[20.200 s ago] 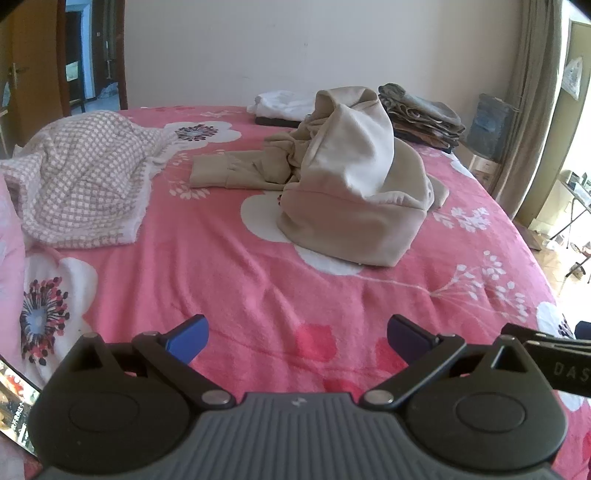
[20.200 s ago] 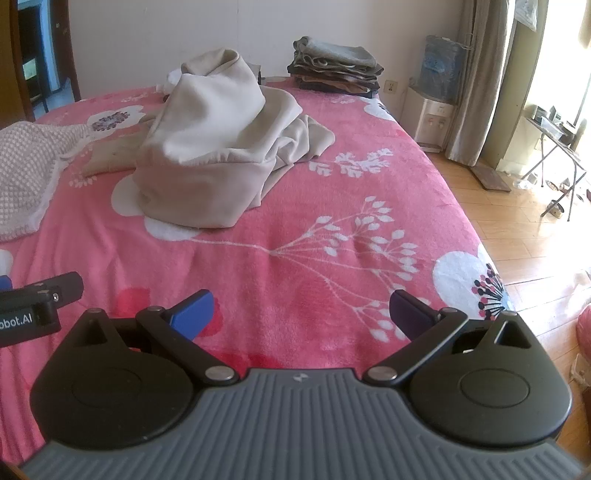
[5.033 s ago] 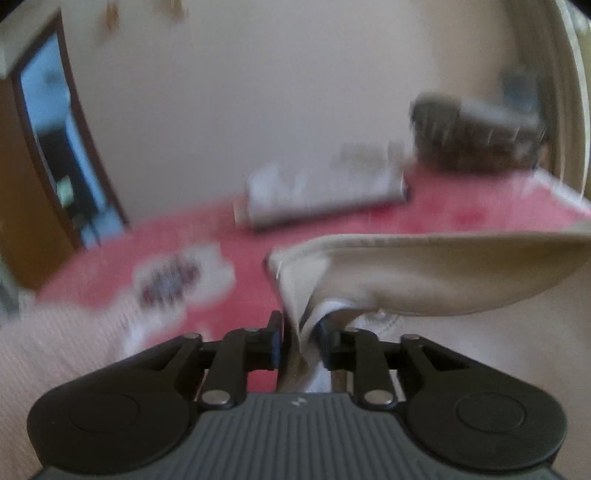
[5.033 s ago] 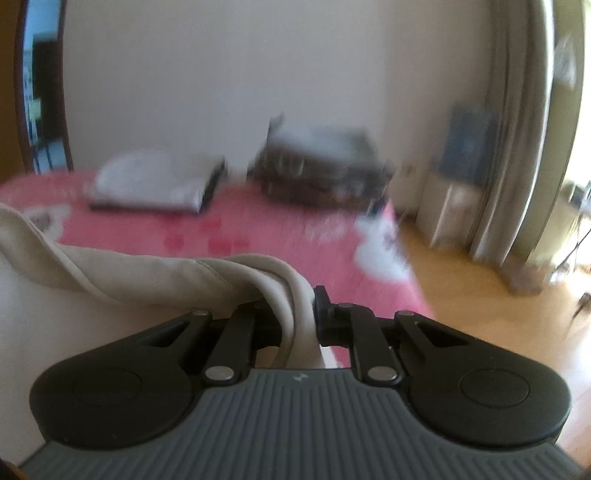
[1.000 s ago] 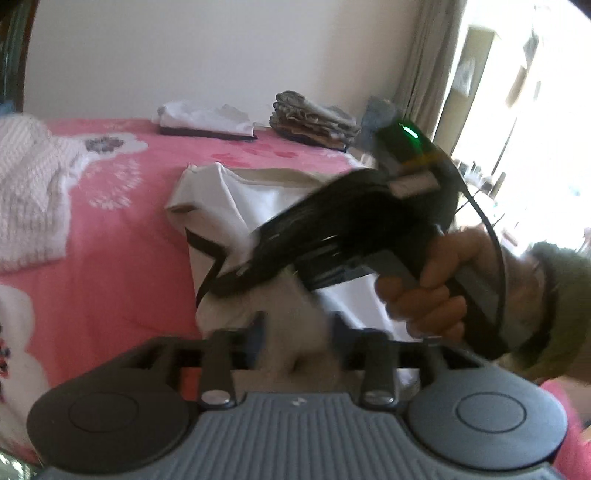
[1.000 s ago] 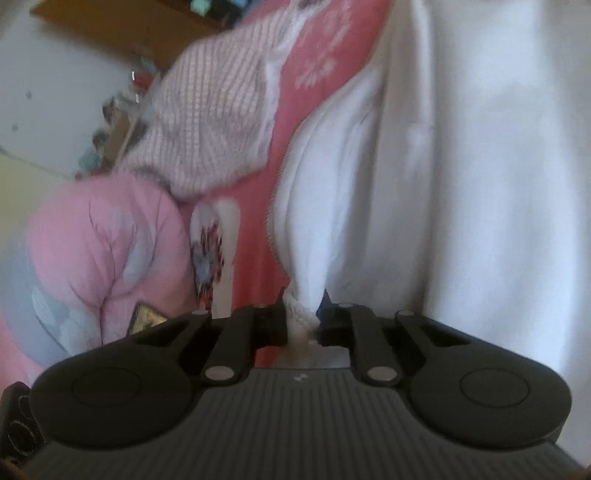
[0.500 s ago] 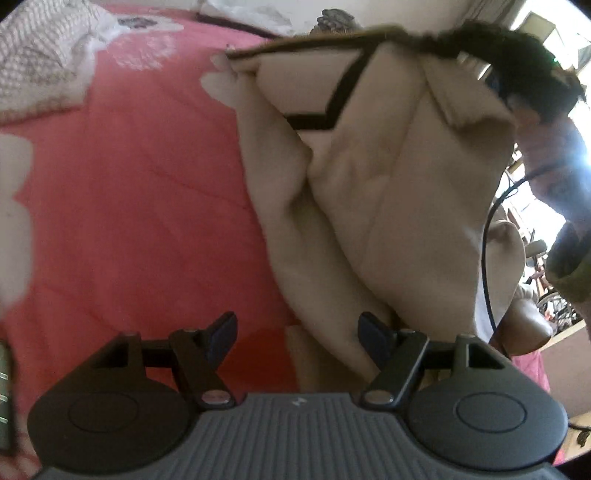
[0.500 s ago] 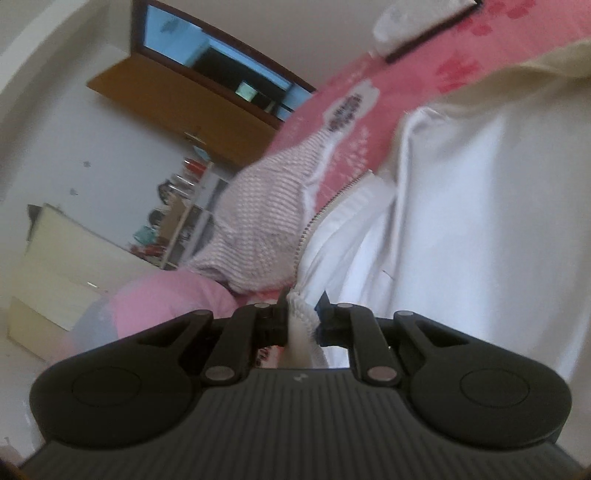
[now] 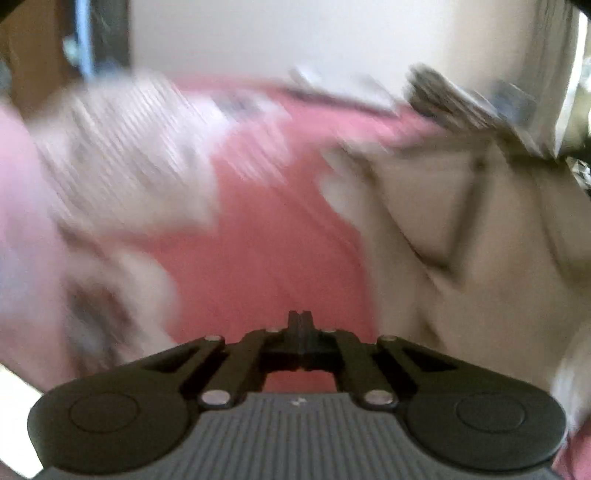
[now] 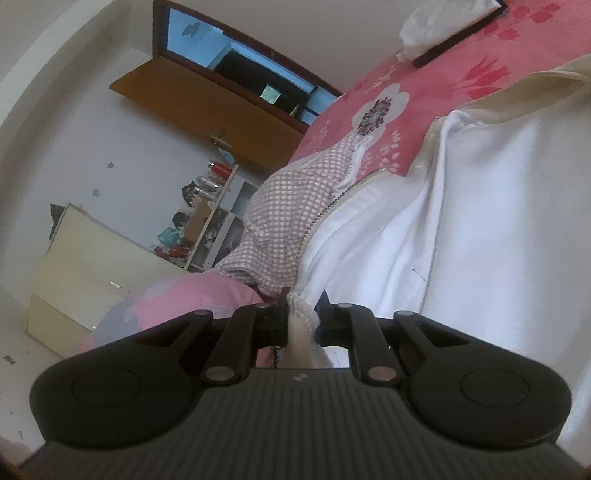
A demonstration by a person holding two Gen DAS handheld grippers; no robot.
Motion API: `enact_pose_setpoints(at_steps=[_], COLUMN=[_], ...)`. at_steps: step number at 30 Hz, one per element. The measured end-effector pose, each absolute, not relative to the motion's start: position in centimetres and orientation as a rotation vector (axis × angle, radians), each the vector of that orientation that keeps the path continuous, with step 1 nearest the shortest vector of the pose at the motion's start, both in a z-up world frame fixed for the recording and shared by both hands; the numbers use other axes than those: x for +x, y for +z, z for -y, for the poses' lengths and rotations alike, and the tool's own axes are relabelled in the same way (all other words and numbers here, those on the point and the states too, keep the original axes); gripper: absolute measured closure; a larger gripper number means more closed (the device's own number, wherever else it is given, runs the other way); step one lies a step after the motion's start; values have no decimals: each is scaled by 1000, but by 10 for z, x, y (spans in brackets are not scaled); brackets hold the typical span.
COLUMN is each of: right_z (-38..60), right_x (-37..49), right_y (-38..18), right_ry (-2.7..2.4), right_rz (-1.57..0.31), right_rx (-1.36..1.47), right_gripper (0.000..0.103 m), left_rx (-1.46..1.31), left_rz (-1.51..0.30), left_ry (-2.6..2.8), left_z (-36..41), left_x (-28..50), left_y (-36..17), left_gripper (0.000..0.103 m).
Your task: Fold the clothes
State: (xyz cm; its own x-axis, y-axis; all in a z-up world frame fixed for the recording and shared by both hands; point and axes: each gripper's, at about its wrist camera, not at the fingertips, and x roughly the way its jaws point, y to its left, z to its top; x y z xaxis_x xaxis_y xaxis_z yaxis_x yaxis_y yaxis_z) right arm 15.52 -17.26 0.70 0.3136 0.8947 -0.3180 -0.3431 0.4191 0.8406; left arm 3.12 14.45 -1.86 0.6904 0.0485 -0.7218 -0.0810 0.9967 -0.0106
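In the blurred left wrist view the left gripper [image 9: 300, 325] is closed on nothing, with the beige jacket [image 9: 480, 229] lying to its right on the pink bed [image 9: 266, 251]. In the right wrist view the right gripper [image 10: 301, 308] pinches the jacket's ribbed hem [image 10: 303, 306], its white lining [image 10: 461, 221] hanging to the right, so the spreading step seems in hand. Next the left must reopen and take another hem corner.

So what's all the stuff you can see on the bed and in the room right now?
beige jacket: 1, beige outside, white lining, zip edge; lying on the bed, hem pinched by right gripper.
checked cloth: 1, pink-and-white, crumpled on the bed beside the jacket.
bed cover: 1, pink with white flowers.
white folded pile: 1, far end of the bed.
dark folded stack: 1, blurred, far end of the bed.
pink pillow: 1, near bed edge.
shelf: 1, cluttered, by the wall.
door: 1, brown.
left gripper: 1, black, shut, empty.
right gripper: 1, black, shut on jacket.
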Motion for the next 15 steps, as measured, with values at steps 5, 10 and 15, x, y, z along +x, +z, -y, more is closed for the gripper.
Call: enact_pose_setpoints(at_steps=[5,10,15], right_z=[154,145,163], right_x=[161,165,168], right_y=[9,10,12], right_ry=[951,961,945], right_rz=[-912,-908,-900], right_rx=[730,726,785], right_gripper=[93,93,93], left_rx=[62,18,-24], left_rz=[-684,-890,-1102], left_ry=[273,-6,-339], left_z=[-202,-156,-96], left_x=[95,72,39], left_y=[47,-4,-68], left_gripper=[103,70,42])
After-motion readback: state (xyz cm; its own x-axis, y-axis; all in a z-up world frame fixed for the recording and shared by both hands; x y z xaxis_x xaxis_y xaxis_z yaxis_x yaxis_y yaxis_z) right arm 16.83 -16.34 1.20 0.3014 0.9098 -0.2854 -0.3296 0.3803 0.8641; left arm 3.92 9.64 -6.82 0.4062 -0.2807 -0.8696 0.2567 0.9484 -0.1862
